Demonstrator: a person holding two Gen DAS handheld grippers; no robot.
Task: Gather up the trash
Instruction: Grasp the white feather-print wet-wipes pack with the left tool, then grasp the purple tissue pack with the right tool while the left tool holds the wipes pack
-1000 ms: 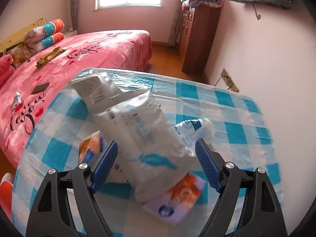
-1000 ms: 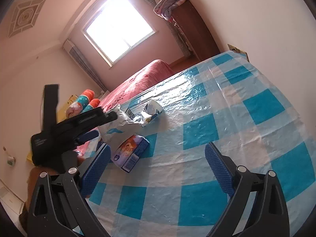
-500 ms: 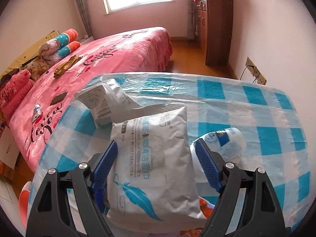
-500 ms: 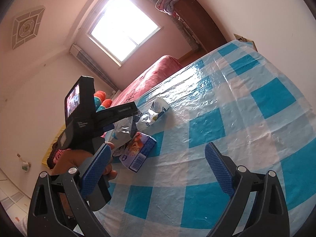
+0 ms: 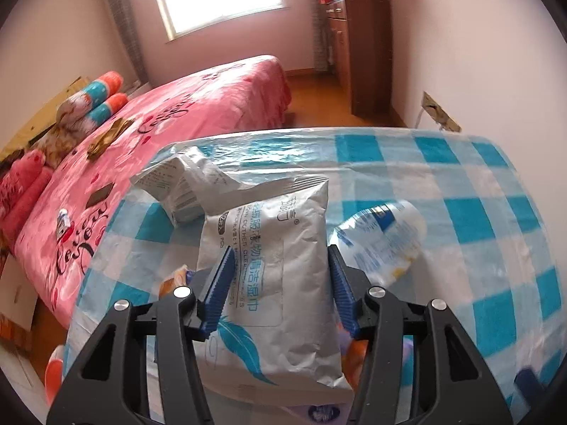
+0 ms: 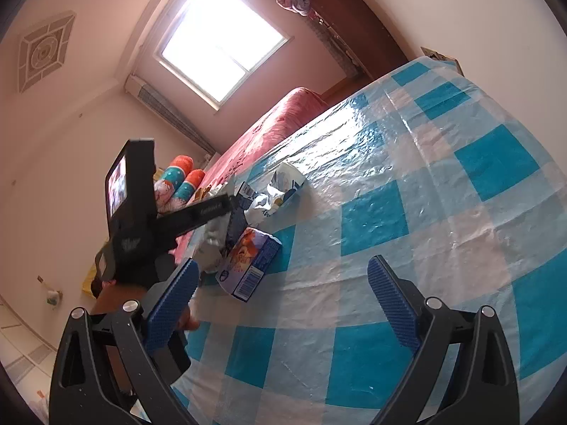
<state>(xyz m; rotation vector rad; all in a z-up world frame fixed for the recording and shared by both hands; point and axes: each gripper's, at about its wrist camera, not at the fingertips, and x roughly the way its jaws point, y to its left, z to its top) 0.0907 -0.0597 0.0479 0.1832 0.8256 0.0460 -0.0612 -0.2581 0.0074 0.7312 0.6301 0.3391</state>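
- My left hand-held gripper [image 5: 278, 279] has just been closing, and the silver wet-wipes pack [image 5: 269, 269] sits between its blue pads, which now meet the pack's two long edges (the pack looks gripped, with its near end raised toward the camera).
- The wet-wipes pack lies over the near left part of the surface [image 5: 478, 219], which wears a blue-and-white checked plastic cover.
- A crumpled silver wrapper [image 5: 177, 184] lies just beyond the pack's far left corner, touching it.
- A crushed white-and-blue bag [image 5: 382, 237] rests just to the right of the pack, close to my right pad.
- An orange-and-purple carton [image 6: 248, 262] lies flat under the pack's near end; from the right wrist view its barcode end faces me.
- My right hand-held gripper [image 6: 283, 301] stands wide with nothing between its pads, above bare checked cover and well apart from the trash.
- In that same view my left hand [image 6: 117, 297] shows low at the left, under the black body of the other tool.
- Past the surface is a bed [image 5: 198, 106] with a pink cover (rolled cushions at its head).
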